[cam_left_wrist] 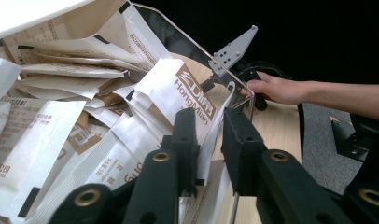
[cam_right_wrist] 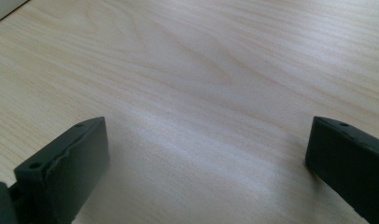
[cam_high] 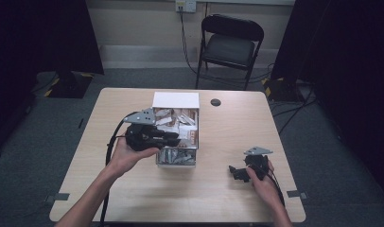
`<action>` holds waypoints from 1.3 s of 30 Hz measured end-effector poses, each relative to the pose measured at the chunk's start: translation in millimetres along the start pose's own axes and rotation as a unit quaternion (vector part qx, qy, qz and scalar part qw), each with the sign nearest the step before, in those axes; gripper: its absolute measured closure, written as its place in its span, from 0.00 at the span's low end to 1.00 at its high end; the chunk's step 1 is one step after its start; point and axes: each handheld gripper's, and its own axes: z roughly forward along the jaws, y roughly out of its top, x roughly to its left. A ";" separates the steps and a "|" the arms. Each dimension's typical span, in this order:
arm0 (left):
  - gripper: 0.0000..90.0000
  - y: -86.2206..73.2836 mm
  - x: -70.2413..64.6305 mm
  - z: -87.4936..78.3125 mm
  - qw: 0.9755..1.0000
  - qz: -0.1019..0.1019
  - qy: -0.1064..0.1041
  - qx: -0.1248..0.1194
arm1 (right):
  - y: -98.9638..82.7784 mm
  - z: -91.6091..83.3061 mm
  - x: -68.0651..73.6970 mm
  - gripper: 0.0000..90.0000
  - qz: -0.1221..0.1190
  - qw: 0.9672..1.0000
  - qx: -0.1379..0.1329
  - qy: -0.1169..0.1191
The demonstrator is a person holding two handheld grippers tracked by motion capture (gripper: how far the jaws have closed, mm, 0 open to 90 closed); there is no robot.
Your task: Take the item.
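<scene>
A clear box (cam_high: 176, 162) of white-and-brown sachets (cam_high: 183, 118) stands mid-table, its white lid (cam_high: 176, 100) raised at the back. My left gripper (cam_high: 177, 137) reaches into the box from the left. In the left gripper view its jaws (cam_left_wrist: 210, 122) stand close together with an upright sachet (cam_left_wrist: 178, 88) marked "HongMian" running down between them. My right gripper (cam_high: 235, 172) rests low near the front right of the table, away from the box. Its jaws (cam_right_wrist: 208, 140) stand wide open over bare wood, holding nothing.
A small black round disc (cam_high: 215, 102) lies on the table (cam_high: 133, 198) behind the box to its right. A black folding chair (cam_high: 230, 45) stands beyond the far edge. Cables trail from both grippers toward the near edge.
</scene>
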 end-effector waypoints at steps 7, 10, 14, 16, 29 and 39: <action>0.97 -0.8 0.5 -0.5 1.000 -0.002 0.003 0.003 | 0.0 0.0 0.1 0.00 0.000 1.000 0.000 0.000; 0.98 -1.0 1.8 -0.9 1.000 -0.011 0.000 0.001 | 0.0 0.0 0.0 0.00 0.000 1.000 0.000 0.000; 0.98 -1.1 1.6 -3.3 1.000 -0.014 0.006 -0.009 | 0.0 0.0 0.1 0.00 0.000 1.000 0.000 0.000; 0.99 -2.0 3.6 -5.1 0.999 -0.027 -0.004 -0.020 | 0.0 -0.1 0.1 0.00 0.000 1.000 0.000 0.000; 0.99 -0.2 2.7 -13.6 0.999 -0.021 0.006 -0.037 | 0.0 0.0 0.1 0.00 0.000 1.000 0.000 0.000; 0.99 0.9 2.7 -24.0 0.998 -0.020 0.006 -0.056 | 0.0 -0.1 0.0 0.00 0.000 1.000 0.000 0.000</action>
